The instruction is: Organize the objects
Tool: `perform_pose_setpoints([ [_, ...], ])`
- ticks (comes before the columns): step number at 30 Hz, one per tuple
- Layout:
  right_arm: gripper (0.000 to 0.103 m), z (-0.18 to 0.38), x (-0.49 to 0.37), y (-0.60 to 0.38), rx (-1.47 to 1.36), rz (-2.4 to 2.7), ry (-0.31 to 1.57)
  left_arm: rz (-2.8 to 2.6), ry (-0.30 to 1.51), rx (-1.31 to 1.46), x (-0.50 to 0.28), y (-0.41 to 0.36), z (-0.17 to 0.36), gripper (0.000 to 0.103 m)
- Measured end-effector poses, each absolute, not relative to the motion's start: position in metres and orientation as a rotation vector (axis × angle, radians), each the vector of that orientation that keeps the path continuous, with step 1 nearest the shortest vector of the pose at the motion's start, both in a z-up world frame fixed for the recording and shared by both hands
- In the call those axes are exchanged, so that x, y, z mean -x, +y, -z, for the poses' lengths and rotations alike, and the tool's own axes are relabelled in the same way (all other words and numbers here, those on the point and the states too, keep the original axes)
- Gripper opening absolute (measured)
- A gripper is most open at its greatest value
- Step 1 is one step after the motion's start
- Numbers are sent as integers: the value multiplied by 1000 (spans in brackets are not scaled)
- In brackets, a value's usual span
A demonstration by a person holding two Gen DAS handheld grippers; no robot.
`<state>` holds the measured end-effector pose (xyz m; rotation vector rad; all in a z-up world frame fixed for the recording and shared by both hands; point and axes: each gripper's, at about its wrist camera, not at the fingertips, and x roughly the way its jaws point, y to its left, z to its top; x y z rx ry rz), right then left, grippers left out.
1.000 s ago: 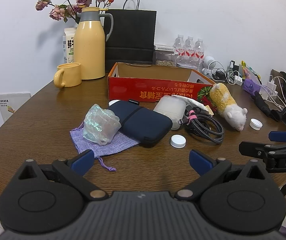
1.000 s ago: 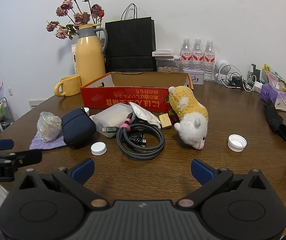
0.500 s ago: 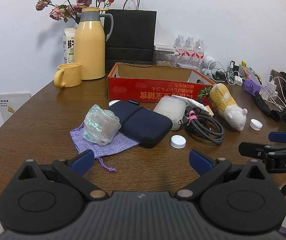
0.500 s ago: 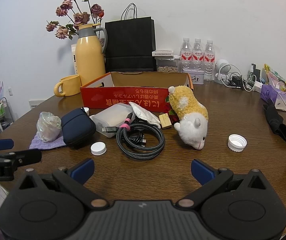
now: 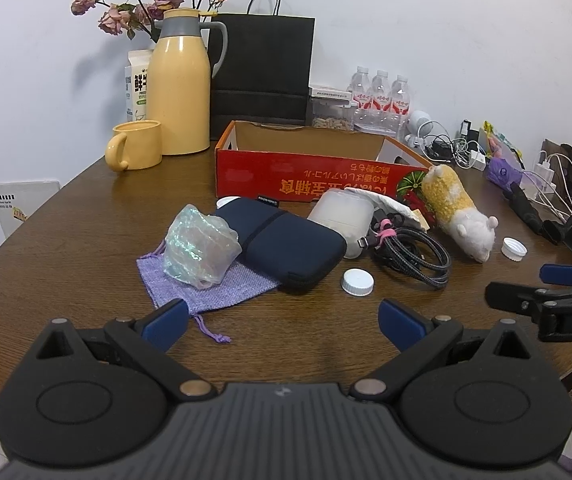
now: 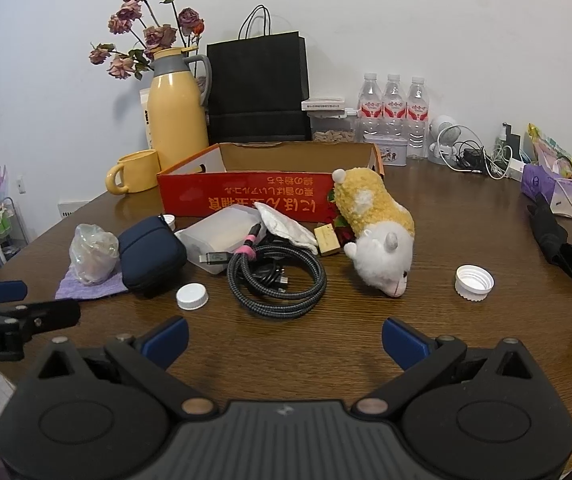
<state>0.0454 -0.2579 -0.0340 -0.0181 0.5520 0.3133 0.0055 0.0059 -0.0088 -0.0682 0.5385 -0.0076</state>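
An open red cardboard box stands mid-table. In front of it lie a navy pouch, a crumpled clear bag on a lilac cloth pouch, a translucent plastic case, a coiled black cable, a yellow-white plush toy and two white caps. My left gripper is open and empty near the table's front edge. My right gripper is open and empty, also at the front edge.
A yellow jug, a yellow mug, a black paper bag and water bottles stand at the back. Chargers and cables clutter the back right. A black cloth lies right.
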Motion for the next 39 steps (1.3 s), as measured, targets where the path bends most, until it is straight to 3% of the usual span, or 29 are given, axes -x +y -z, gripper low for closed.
perform_pose_setpoints([
  [7, 103, 36, -65, -293, 55, -280, 508, -27, 540, 110, -23, 15, 10, 103],
  [12, 97, 42, -94, -332, 109, -254, 499, -81, 547, 131, -37, 19, 10, 103],
  [18, 77, 55, -143, -369, 132, -263, 550, -139, 538, 138, -51, 19, 9, 103],
  [20, 66, 58, -157, -377, 132, -272, 562, -158, 544, 137, -55, 20, 10, 103],
  [24, 61, 65, -177, -384, 139, -280, 591, -190, 554, 137, -62, 21, 12, 103],
  [28, 39, 70, -188, -387, 120, -318, 615, -220, 557, 134, -70, 22, 13, 103],
  [39, 39, 63, -178, -387, 93, -347, 538, -312, 539, 135, -92, 35, 15, 103],
])
